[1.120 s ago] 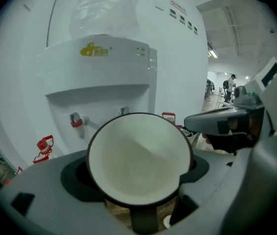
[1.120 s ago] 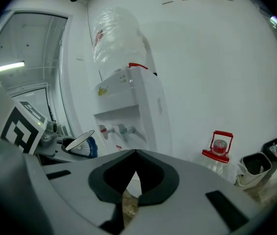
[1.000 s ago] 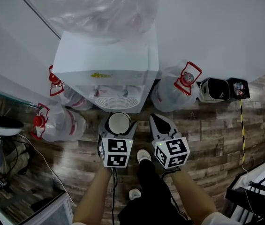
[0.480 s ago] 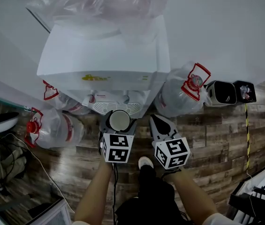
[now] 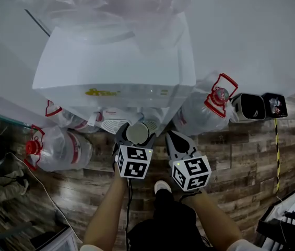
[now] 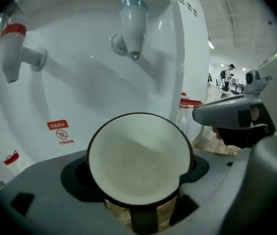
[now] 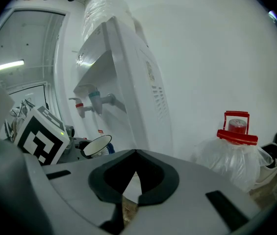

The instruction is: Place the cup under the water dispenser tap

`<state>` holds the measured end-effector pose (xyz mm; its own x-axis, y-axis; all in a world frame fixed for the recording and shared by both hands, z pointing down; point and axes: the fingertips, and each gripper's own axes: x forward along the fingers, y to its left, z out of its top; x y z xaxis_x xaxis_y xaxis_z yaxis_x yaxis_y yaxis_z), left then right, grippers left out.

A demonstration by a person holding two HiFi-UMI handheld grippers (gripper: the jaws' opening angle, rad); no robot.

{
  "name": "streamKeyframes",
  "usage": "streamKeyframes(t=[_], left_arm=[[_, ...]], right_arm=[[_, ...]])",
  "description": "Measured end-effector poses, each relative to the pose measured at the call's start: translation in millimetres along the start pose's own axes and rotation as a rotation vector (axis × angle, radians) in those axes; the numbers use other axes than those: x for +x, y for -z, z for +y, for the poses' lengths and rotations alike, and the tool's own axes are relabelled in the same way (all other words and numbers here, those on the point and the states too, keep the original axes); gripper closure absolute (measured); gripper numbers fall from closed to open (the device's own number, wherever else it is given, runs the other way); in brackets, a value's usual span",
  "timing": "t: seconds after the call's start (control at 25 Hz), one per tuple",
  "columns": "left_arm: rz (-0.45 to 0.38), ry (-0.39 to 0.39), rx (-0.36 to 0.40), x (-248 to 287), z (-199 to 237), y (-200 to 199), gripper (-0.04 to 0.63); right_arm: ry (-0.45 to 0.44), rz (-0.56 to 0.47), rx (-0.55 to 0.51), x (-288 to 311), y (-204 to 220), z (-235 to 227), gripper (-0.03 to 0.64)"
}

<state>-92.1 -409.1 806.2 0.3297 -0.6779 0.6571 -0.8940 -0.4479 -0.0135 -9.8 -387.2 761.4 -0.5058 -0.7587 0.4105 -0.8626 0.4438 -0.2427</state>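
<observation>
A dark cup with a cream inside (image 6: 137, 165) sits clamped between the jaws of my left gripper (image 5: 136, 140), mouth up and empty. It is at the front of the white water dispenser (image 5: 116, 61), below and a little short of the blue-collared tap (image 6: 132, 26). A red-collared tap (image 6: 13, 45) sticks out further left. From the right gripper view the cup (image 7: 97, 145) shows low under both taps (image 7: 95, 101). My right gripper (image 5: 179, 143) hangs just right of the left one, jaws together and empty.
Several clear water jugs with red caps lie on the wood floor, one at the right (image 5: 210, 106) and others at the left (image 5: 58, 145). A dark bin (image 5: 251, 106) stands by the wall. A plastic-wrapped bottle (image 5: 110, 4) tops the dispenser.
Both grippers have moved forward towards the dispenser, the left one carrying the cup in under its front overhang. The dispenser now looks larger and closer.
</observation>
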Motion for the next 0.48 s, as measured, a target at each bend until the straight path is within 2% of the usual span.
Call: streamKeyframes(t=[0.28,0.48], left_arm=[[0.04,-0.002,0.006,21.0,4.3,2.4,0.141],[0.039,-0.002,0.01,28.2,6.5,1.4,0.141]], right_arm=[[0.01,-0.007,0.011,1.8,4.5,-6.6,0.597],[0.011,-0.007,0.01,2.4,7.3,-8.1,0.597]])
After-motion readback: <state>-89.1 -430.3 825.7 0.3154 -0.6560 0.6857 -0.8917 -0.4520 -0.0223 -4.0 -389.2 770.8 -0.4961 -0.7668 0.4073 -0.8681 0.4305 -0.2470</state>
